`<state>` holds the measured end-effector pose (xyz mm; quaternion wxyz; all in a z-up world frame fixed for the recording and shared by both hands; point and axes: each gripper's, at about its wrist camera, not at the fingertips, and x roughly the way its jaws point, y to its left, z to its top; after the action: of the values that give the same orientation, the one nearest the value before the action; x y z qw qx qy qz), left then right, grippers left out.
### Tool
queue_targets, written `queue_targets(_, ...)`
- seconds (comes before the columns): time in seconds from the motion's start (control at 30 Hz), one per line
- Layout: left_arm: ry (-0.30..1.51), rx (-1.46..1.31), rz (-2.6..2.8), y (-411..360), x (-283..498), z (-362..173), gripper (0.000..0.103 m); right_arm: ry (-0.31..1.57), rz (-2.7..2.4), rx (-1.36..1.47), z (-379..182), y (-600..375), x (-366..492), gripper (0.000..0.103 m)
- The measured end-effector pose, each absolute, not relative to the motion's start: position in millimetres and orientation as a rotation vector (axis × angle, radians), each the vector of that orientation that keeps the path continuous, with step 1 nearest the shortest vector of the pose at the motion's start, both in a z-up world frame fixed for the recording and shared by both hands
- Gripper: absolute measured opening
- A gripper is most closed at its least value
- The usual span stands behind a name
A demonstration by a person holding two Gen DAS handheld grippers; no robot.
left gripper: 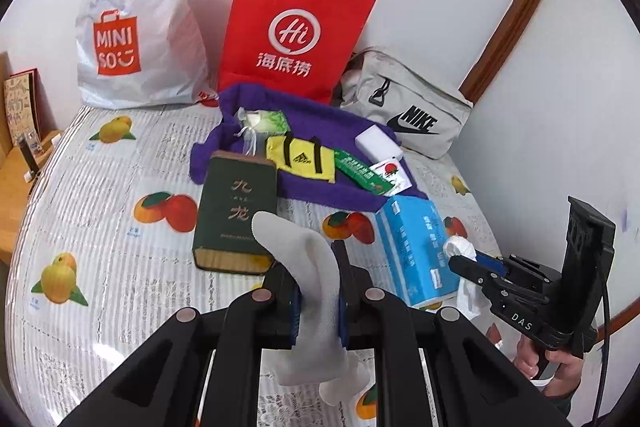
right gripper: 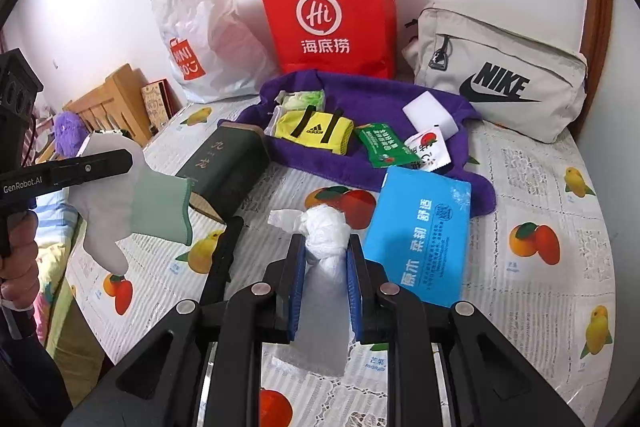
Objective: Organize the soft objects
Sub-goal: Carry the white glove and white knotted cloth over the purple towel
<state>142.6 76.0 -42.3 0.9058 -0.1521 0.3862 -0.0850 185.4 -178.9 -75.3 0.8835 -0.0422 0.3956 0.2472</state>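
Observation:
In the left wrist view my left gripper [left gripper: 316,267] is shut on a pale grey glove [left gripper: 316,307], which stands up between the blue pads and hangs below them. From the right wrist view that glove [right gripper: 120,219] shows a green cuff and hangs off the left gripper [right gripper: 120,161] above the table's left edge. My right gripper [right gripper: 326,243] is shut on a crumpled white wad [right gripper: 324,231] of tissue or thin plastic, over the table. In the left wrist view the right gripper [left gripper: 456,259] is at the right, next to the blue tissue pack [left gripper: 416,247].
A purple towel [right gripper: 360,95] lies mid-table with a yellow pouch [right gripper: 316,129], green packet [right gripper: 380,143] and white block [right gripper: 430,115] on it. A dark green box [right gripper: 224,167] lies left of it. Red paper bag [right gripper: 328,11], white plastic bag [right gripper: 200,27] and grey Nike bag [right gripper: 496,75] line the wall.

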Motion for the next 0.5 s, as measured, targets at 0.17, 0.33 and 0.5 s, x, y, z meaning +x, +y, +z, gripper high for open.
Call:
queue_targets(0.17,0.784,-0.289,-0.191,68.0,151.4,-34.9,0.014,0.817,0.507,-0.08,-68.4,-184.6,190.9,0.02)
queue_targets(0.33,0.791,-0.267,-0.189,61.2,160.4,-31.6,0.014,0.794,0.501,-0.067,-55.9,-188.6,199.1,0.02)
queue_targets(0.5,0.786,-0.235,-0.174,55.0,166.0,-25.5,0.014,0.783,0.496,-0.072,-47.6,-188.4,205.4,0.02)
